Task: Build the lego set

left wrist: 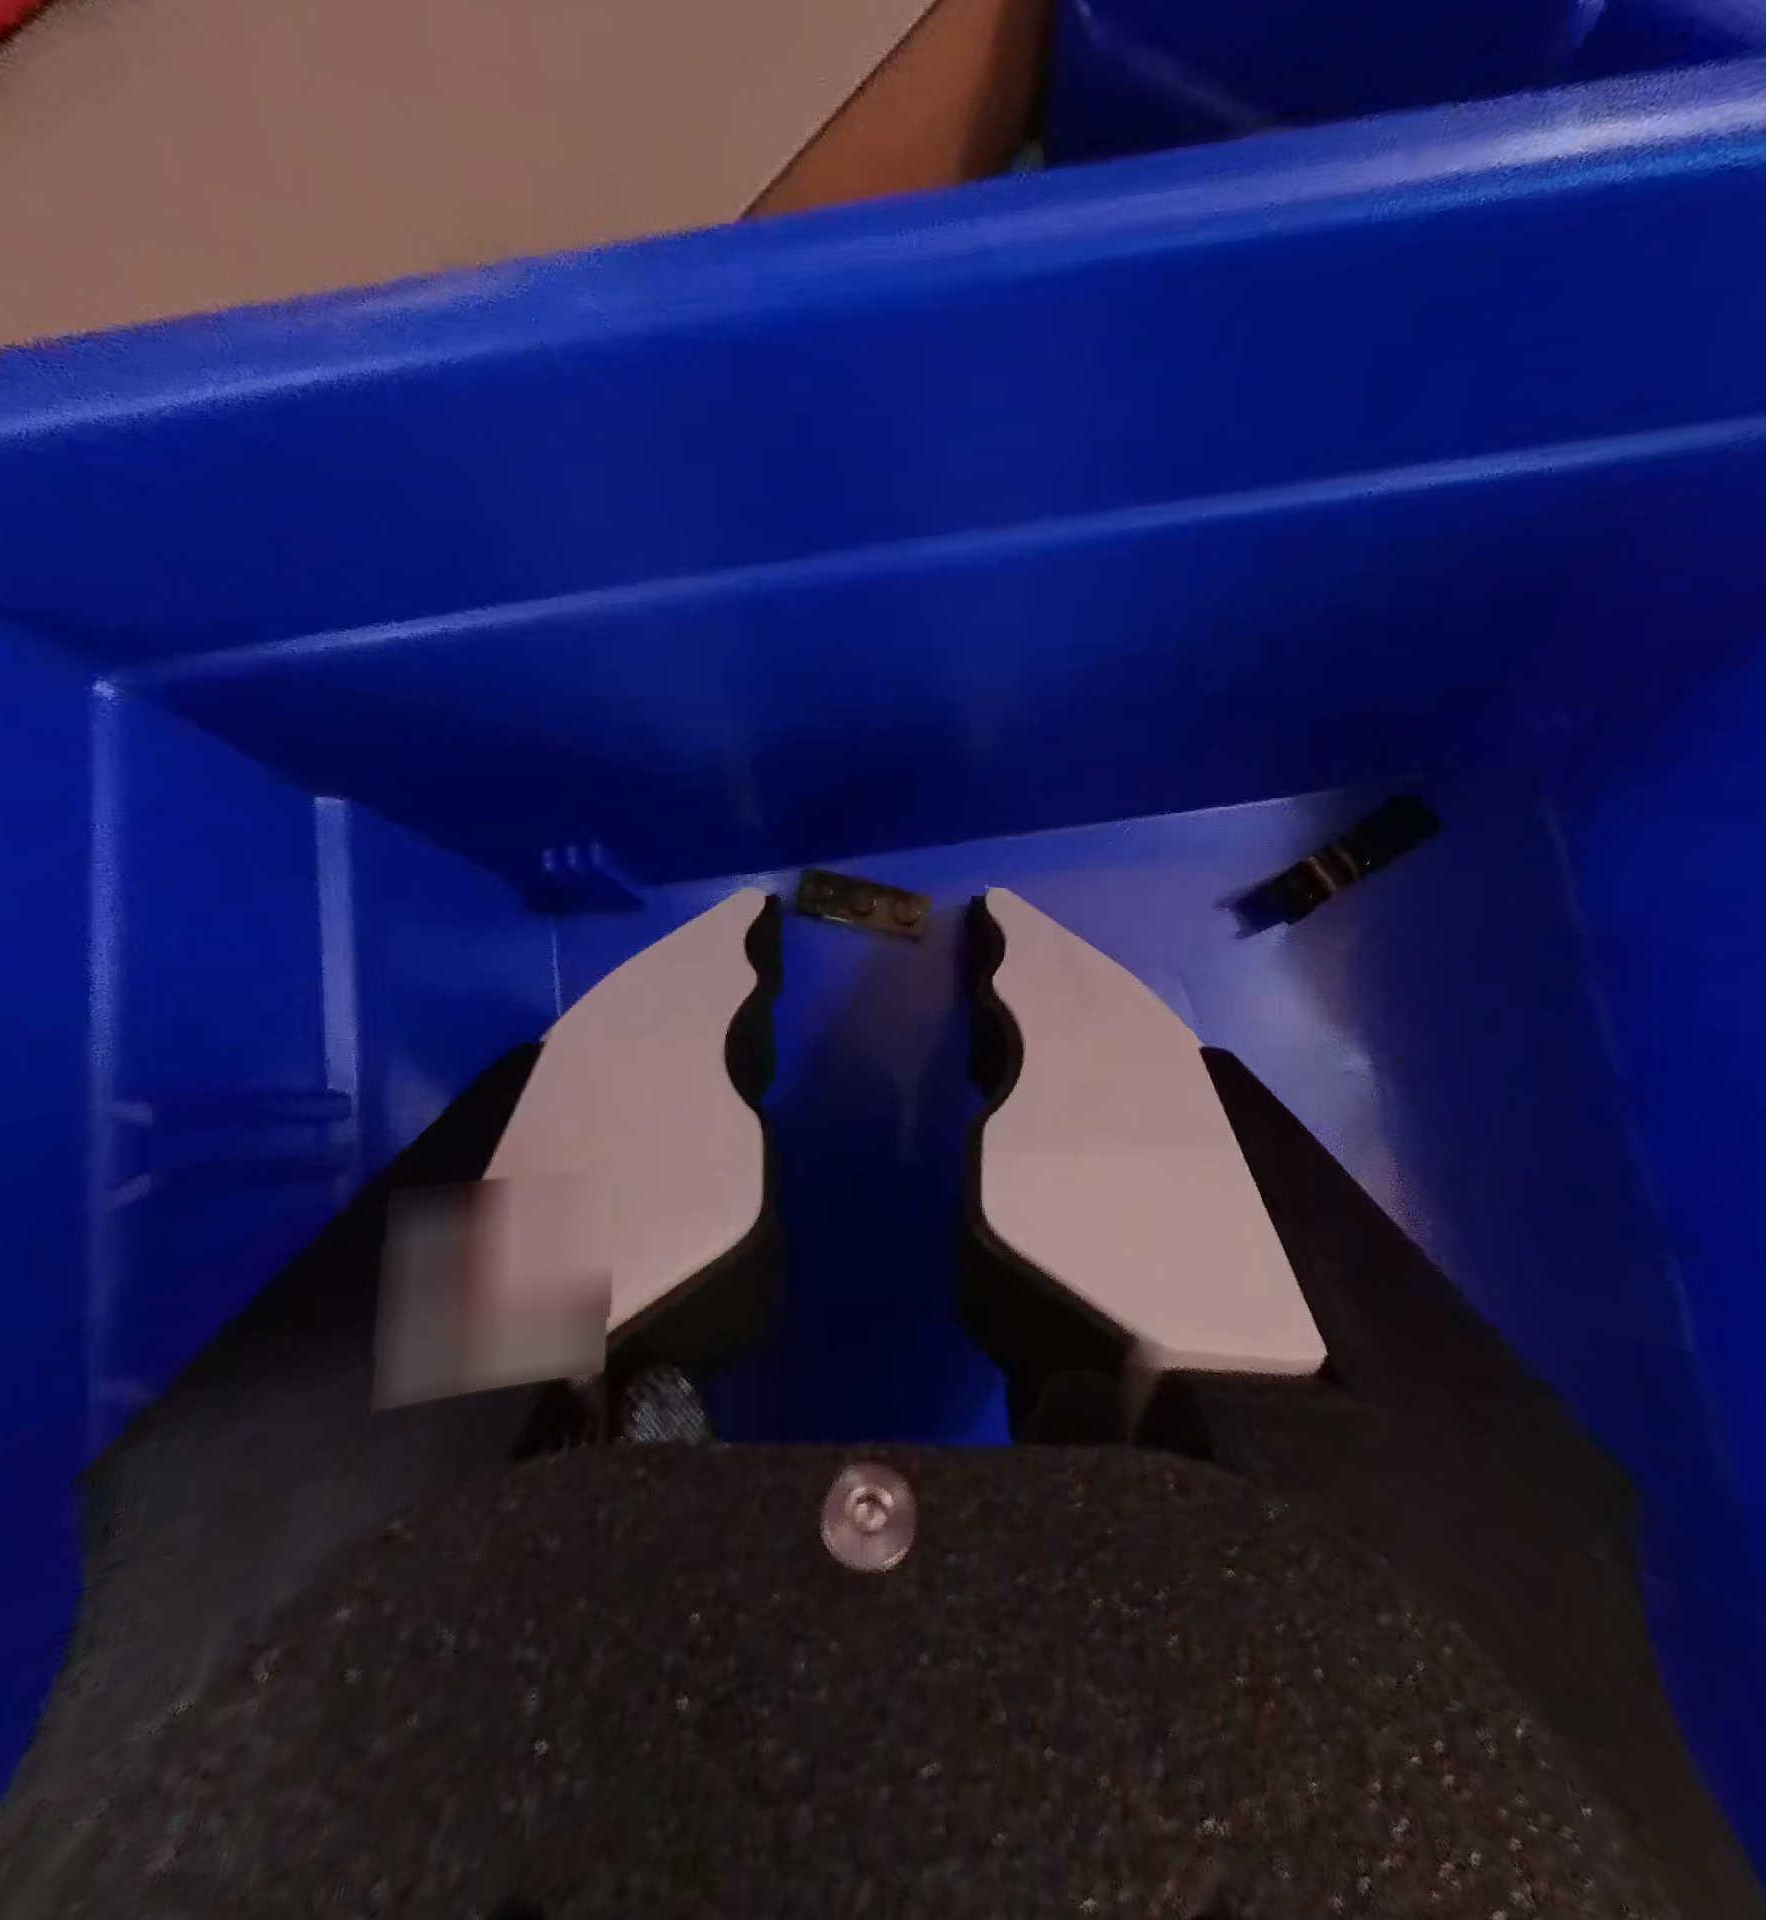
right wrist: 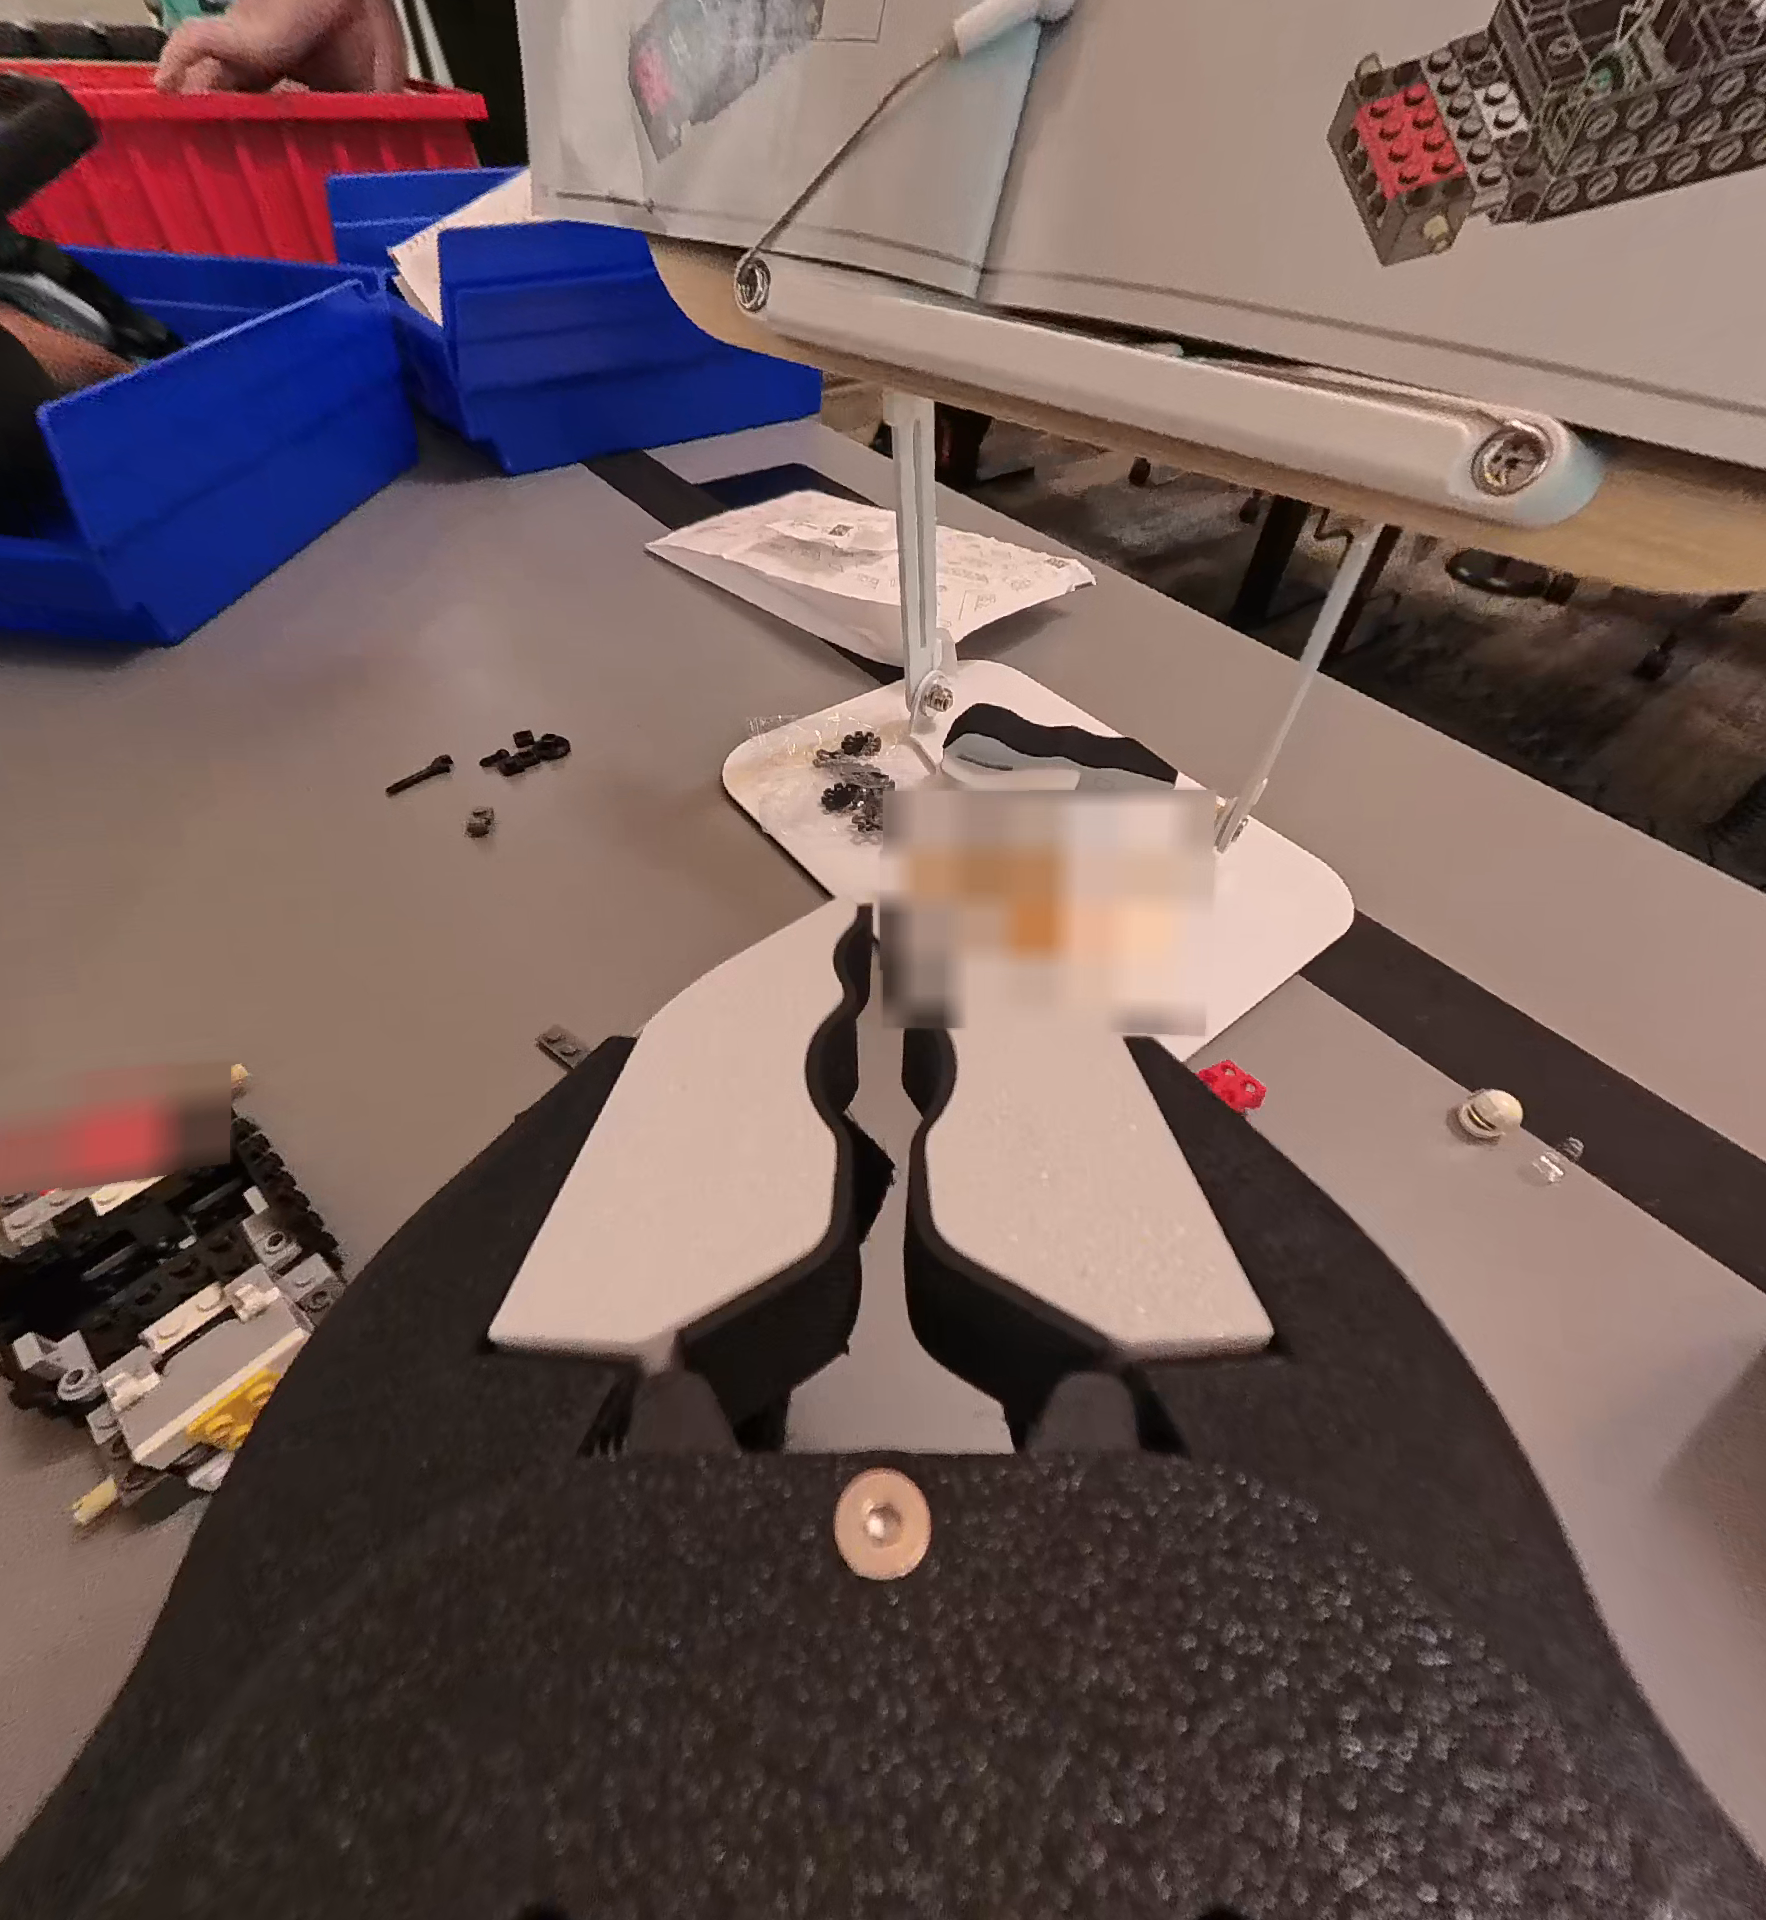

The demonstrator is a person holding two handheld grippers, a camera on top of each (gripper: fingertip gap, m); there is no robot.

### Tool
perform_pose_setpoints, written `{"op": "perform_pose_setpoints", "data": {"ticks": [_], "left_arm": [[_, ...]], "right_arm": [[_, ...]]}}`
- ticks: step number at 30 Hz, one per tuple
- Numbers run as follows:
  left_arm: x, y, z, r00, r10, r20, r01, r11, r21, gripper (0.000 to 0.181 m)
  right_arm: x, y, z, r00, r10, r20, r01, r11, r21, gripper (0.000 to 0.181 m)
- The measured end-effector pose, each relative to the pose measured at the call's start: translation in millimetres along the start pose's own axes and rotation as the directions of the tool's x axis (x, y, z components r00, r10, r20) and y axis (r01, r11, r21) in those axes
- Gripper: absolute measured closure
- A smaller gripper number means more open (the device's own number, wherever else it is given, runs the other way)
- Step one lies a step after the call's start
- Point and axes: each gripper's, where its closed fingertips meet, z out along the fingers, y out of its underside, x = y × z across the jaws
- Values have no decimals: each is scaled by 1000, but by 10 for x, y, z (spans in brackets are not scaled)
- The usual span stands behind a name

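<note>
plate: small dark plate (left wrist: 863, 907) is lying on the blue bin (left wrist: 858, 499) floor, 12 o'clock off your left gripper (left wrist: 874, 909) tips.
left claw: gaping part-open, gripping nothing.
risk: you're reaching flat; tips may be shoving it into the wall.
right gripper (right wrist: 884, 935): nearly closed, apparently empty, hovering over the table (right wrist: 235, 935); half-built model (right wrist: 146, 1309) at 9 o'clock.

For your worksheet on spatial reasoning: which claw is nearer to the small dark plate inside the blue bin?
Left. The left claw is inside the blue bin, open, its tips just short of the dark plate. The right claw is over the grey table, outside the bins.
</note>
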Motion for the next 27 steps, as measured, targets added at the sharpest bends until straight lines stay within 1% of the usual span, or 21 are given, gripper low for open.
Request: {"op": "perform_pose_setpoints", "data": {"ticks": [2, 4, 8, 12, 14, 16, 19, 21, 23, 24, 25, 27], "left_arm": [[-3, -6, 16, 999, -29, -24, 30, 1000, 8, 151], [-10, -3, 14, 1000, -13, -25, 14, 1000, 4, 156], [-16, 24, -8, 999, -22, -23, 21, 999, -24, 156], [14, 70, -83, 998, -34, -55, 31, 998, -60, 157], [67, 47, -182, 996, -26, -87, 23, 999, -38, 157], [172, 22, -330, 989, -10, -145, 10, 1000, -1, 157], [448, -28, -687, 960, 53, -274, -34, 997, 76, 157], [742, -69, -1074, 916, 141, -376, -86, 983, 160, 157], [1142, -30, -1556, 841, 291, -456, -187, 948, 259, 157], [1392, 36, -1816, 781, 376, -499, -242, 919, 312, 157], [1667, 135, -2079, 703, 462, -540, -294, 881, 370, 157], [2211, 443, -2546, 524, 609, -595, -393, 793, 466, 157]], "right_arm": [[7, 34, 12, 1000, 6, 2, -6, 1000, -9, 179], [4, 60, 21, 1000, 6, 4, -6, 1000, -18, 179], [1, 59, 16, 1000, -4, 1, 4, 1000, -22, 178], [14, 36, 2, 1000, -1, -1, 1, 1000, -14, 179], [20, 29, -4, 1000, 1, -1, -1, 1000, -11, 179], [31, 25, -11, 1000, 0, -4, 0, 1000, -9, 178], [35, 7, -21, 1000, 2, -5, -2, 1000, -4, 178], [30, -2, -23, 1000, 1, -5, -1, 1000, -1, 178], [22, -4, -16, 1000, -1, -4, 1, 1000, -2, 178], [15, -8, -11, 1000, 0, -2, 0, 1000, -1, 178], [6, -12, -7, 1000, 0, 0, 0, 1000, -1, 178], [-15, -17, -7, 1000, -7, 3, 7, 1000, -2, 178]]}}
